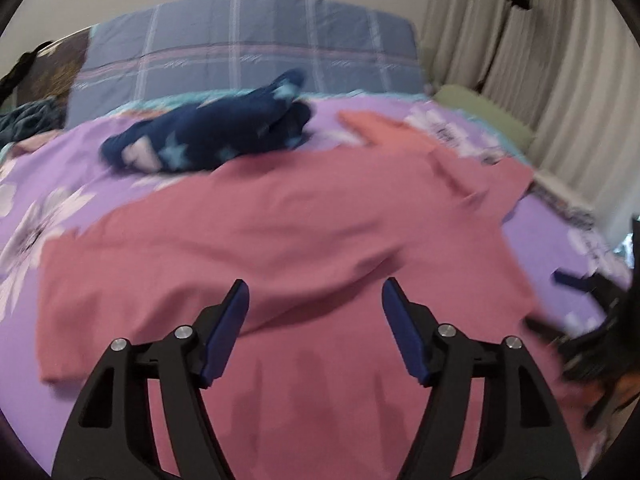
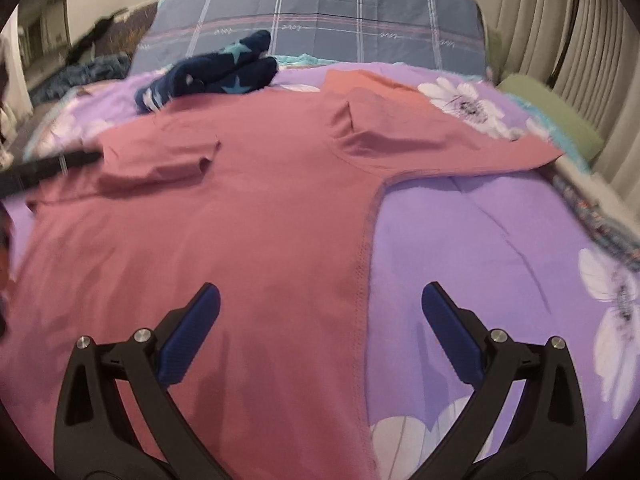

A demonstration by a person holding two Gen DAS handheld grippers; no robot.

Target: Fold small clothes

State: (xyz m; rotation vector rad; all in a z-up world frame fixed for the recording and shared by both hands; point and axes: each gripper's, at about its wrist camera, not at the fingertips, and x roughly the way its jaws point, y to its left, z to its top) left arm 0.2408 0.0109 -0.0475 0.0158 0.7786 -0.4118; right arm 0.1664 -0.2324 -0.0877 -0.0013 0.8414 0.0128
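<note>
Hovering both hand-held grippers, left [image 1: 315, 308] and right [image 2: 320, 312], wide and empty at lower frame, I see the shirt [image 2: 248, 216] spread flat mid-bed [image 2: 480, 240] for folding, socks [image 2: 208, 74] waiting upper left.

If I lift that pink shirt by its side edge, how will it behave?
The pink shirt lies flat with soft wrinkles and a flopped-over sleeve, so it will probably droop and sag. It looks thin, so likely light. On the smooth purple bedspread it may slide rather than stay put.
</note>
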